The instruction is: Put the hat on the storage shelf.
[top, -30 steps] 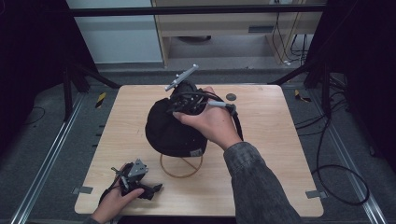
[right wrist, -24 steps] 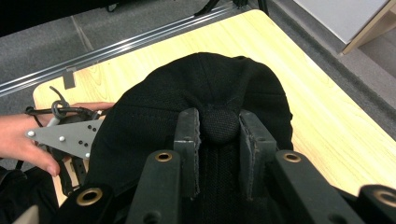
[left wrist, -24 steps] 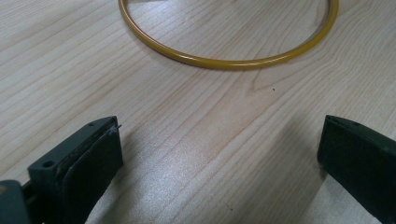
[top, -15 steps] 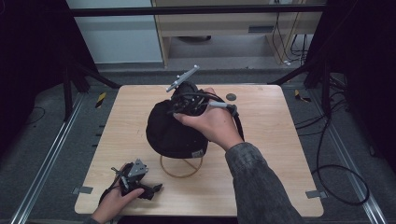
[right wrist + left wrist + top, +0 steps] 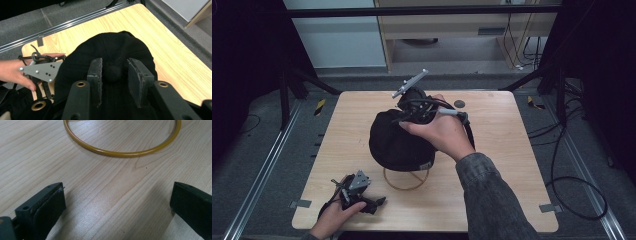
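Left gripper point(image 5: 374, 202) resting low on the wooden table point(image 5: 512, 165), jaws spread wide with nothing between them, apparently parked to leave room for the other hand. Just ahead of those jaws, one yellow ring point(image 5: 120, 152), likely the foot of a stand, lying flat on the wood. Farther right and beyond, one black cap point(image 5: 397, 142) perched over that ring, crown up. Right gripper point(image 5: 115, 75) set down on the crown, pads point(image 5: 96, 75) straddling the cap's top button point(image 5: 113, 72) with small gaps either side; jaws just been opening, so the button looks released, not pinched. Count: two grippers, one cap, one ring, one table.
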The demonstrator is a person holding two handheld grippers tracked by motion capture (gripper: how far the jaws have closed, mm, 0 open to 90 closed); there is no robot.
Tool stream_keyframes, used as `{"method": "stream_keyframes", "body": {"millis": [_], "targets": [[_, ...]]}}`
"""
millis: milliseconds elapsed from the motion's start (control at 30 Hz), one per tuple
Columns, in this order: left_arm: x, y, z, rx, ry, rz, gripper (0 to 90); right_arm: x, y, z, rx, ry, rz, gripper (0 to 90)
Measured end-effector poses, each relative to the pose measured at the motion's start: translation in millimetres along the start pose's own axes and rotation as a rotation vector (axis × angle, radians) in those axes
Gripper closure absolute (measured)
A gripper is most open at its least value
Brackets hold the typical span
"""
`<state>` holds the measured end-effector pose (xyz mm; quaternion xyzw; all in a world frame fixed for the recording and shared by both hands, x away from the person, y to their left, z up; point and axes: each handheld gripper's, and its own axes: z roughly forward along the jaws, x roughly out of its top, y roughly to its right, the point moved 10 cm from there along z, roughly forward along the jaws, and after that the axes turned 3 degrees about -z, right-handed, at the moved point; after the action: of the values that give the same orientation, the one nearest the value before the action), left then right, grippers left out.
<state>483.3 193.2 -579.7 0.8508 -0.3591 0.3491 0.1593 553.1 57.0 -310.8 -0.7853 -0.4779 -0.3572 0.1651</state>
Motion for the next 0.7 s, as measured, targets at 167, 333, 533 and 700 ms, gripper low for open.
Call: {"method": "stream_keyframes", "body": {"millis": [167, 333, 533, 700], "targets": [[0.0, 0.0, 0.0, 0.000, 0.000, 0.000, 0.0, -0.8, -0.1, -1.7, 0.005, -0.003, 0.005, 62.4], [0.0, -0.1, 0.0, 0.001, 0.000, 0.001, 0.0, -0.9, 0.8, -4.7, 0.004, 0.001, 0.016, 59.5], [0.1, 0.0, 0.0, 0.000, 0.001, 0.000, 0.0, 0.6, 1.3, -9.8, 0.000, 0.013, 0.019, 57.8], [0.0, 0.0, 0.0, 0.000, 0.001, 0.000, 0.0, 0.6, 1.8, -15.9, -0.003, 0.028, 0.024, 57.1]]}}
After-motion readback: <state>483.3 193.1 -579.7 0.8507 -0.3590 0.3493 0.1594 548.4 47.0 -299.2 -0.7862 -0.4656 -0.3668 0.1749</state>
